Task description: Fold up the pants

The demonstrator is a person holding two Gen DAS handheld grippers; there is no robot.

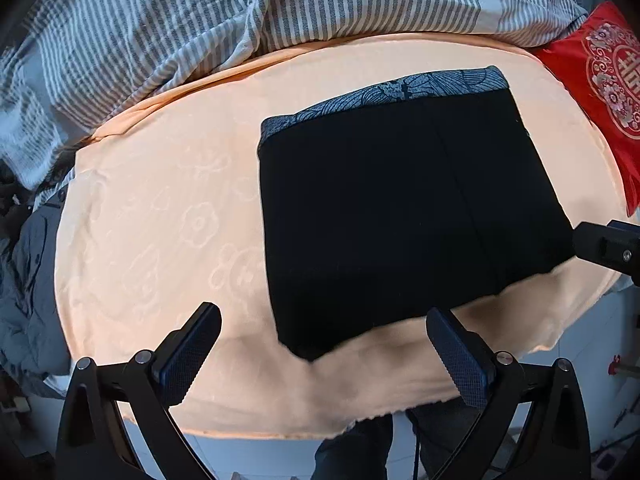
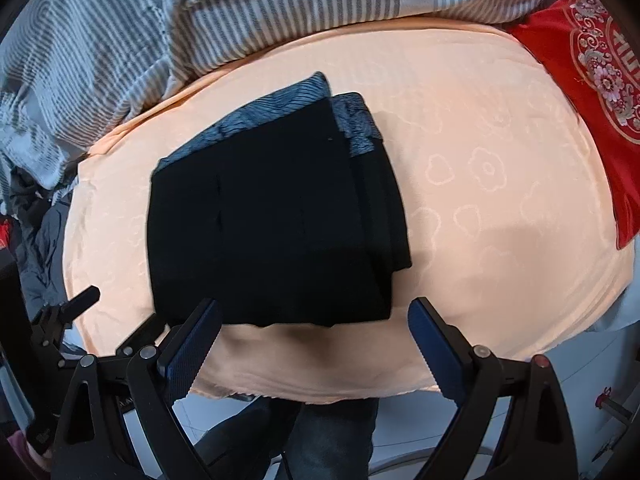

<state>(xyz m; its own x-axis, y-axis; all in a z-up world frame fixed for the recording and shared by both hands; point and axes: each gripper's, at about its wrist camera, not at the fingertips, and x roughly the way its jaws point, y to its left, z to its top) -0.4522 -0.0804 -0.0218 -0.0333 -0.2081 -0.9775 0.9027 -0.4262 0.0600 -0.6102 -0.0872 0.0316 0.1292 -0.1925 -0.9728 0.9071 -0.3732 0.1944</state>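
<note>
The pants (image 1: 400, 208) lie as a compact black rectangle on the peach blanket (image 1: 160, 200), their patterned blue waistband (image 1: 400, 88) turned toward the striped duvet (image 1: 200, 20), with the red cushion (image 1: 600, 80) well off on the side away from the left gripper. In the right wrist view the stacked layers show along the pants' cushion-side edge, slightly stepped rather than flush. The left gripper (image 1: 320, 344) hangs above the pants' near corner with its jaws spread wide and nothing between them; the right gripper (image 2: 316, 328) stands just as wide over the near edge, also empty, neither pad pressing on cloth. Judging by the tidy bundle, the folding looks essentially finished, and the step in hand seems to be letting go and clearing away. To do that well, both tools should lift straight away from the pants without brushing the top layer, since a snagged pad could drag the near edge open. If anything more is wanted, a light press along the stepped edge would square the stack.
</note>
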